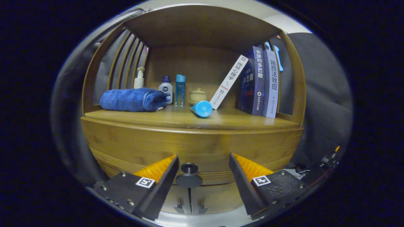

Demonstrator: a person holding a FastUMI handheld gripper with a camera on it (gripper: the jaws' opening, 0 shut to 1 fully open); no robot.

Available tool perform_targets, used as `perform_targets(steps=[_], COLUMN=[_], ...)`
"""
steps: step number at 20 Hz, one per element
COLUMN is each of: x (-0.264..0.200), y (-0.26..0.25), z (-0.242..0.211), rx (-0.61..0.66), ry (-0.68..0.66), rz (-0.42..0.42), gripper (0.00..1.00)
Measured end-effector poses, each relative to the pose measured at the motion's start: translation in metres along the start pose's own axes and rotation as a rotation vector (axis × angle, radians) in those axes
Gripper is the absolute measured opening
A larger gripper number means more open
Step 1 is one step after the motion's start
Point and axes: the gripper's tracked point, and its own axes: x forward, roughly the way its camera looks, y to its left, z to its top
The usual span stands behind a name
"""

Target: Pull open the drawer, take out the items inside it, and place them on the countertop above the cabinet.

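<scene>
The drawer (189, 148) is sitting closed under the bench (176, 118), its dark round knob (189, 176) lying between the spread fingers of the hand-held gripper (203, 164), which is standing released, touching nothing. On the bench, a blue tube (201, 108) is lying at the knob's 12 o'clock, a rolled blue towel (134, 99) at 11 and leaning books (257, 82) at 1.

Pretty dim booth, honestly. A wooden cabinet (192, 148) with a warm brown finish has an open shelf nook up top, slatted side panels (126, 60) on the left and a plain wood back. Dark cloth wall (325, 94) hangs behind it, pale ceiling (284, 22) above.
</scene>
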Motion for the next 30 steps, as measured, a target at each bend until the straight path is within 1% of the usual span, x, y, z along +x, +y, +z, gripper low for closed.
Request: perform_targets(steps=[8,13,22,26,30], x=[0.005,0.004,-0.043,-0.063,-0.089], y=[0.0,-0.014,-0.057,-0.076,-0.089], z=[0.0,0.008,0.034,0.062,0.107], rx=[-0.039,-0.008,-0.004,-0.021,-0.037], ry=[-0.017,-0.027,-0.094,-0.154,-0.253], rz=[0.038,-0.004,-0.023,-0.032,-0.019], gripper=[0.96,0.98,0.98,0.98,0.98])
